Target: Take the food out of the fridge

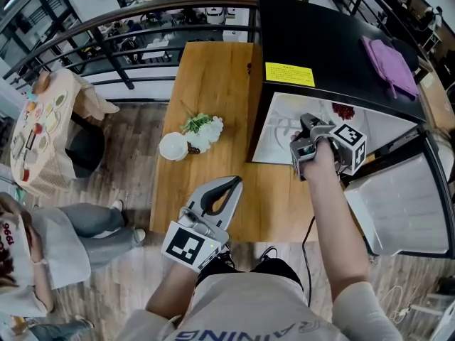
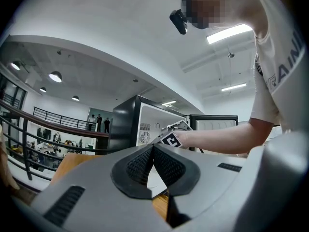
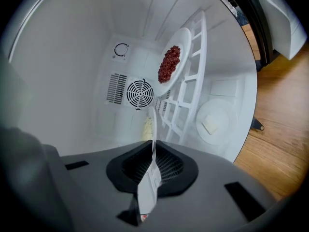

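Left gripper (image 1: 229,187) clenched, empty, above table (image 1: 213,77); your right gripper (image 3: 153,151), inside fridge (image 3: 72,57), grips white plate (image 3: 152,123) by its rim: thin hold, it could tilt, spilling food (image 3: 146,127)

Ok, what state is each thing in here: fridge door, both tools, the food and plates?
Fridge door: open.
Right tool: shut on the white plate at its rim, inside the fridge.
Left tool: shut, empty.
Red-food plate: in the fridge, untouched.
Plate with pale piece: in the fridge, untouched.
Greens: out on the table.
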`<state>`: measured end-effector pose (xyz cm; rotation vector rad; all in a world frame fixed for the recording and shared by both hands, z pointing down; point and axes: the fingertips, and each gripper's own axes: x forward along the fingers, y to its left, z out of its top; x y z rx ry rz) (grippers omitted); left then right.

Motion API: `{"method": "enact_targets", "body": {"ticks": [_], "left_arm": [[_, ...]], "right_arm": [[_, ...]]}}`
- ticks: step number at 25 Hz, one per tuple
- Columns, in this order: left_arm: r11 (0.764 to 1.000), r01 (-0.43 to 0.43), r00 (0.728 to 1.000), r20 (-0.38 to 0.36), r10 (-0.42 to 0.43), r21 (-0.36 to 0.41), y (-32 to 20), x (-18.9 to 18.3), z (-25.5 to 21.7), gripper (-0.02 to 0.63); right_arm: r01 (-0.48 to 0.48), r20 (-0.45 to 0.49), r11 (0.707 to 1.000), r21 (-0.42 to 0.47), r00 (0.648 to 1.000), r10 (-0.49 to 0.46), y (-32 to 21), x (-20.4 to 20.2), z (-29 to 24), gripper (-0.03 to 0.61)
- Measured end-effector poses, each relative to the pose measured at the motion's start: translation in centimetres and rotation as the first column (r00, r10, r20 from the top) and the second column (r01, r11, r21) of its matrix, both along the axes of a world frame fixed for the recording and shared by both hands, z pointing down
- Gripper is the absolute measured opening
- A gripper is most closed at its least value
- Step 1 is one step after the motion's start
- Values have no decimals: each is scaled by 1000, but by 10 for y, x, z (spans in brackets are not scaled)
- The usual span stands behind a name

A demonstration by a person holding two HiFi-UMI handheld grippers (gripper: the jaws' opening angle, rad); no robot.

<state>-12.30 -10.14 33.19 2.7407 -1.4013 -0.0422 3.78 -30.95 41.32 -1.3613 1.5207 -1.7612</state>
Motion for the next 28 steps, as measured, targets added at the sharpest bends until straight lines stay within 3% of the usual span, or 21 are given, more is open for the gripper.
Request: {"method": "enact_targets", "body": {"ticks": [19,21,23,28], "left_arm": [[1000,-24,1000,-5,24,-3,4,13,-2,8],[1000,-26,1000,-10,25,-17,4,15,-1,8],[1000,-28,1000,-4,28,-11,3,17,0,8],[999,-28,999,-19,27,-41,4,19,1,8]], "right_arm": [[28,23,999,25,999,-28,38,9,5,35],[36,21,998,45,999,-37,37,10,5,56],[54,35,997,55,998,-56,36,6,4,117],[83,62,996,34,994,-85,34,-6,8,118]]}}
